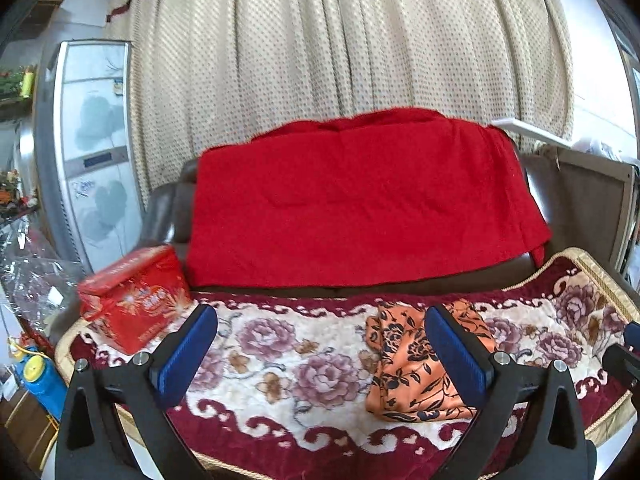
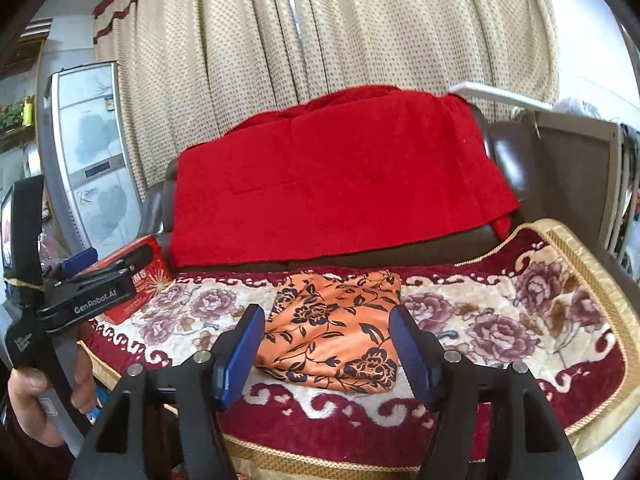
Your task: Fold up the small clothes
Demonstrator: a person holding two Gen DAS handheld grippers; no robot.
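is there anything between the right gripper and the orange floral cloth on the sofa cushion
Nothing visible. The right gripper is open and empty, with the orange floral cloth lying straight ahead on the flowered cushion cover. The red box sits off to the left.

Orange floral garment — thin, smooth cloth with a slight sheen. Seat cover beneath it: plush pile, woven gold braid edging. Red throw — matt, nubby knit. Sofa back: glossy dark leather-like finish. Red box — shiny printed surface. Gripper pads: ribbed blue, on matt black plastic.
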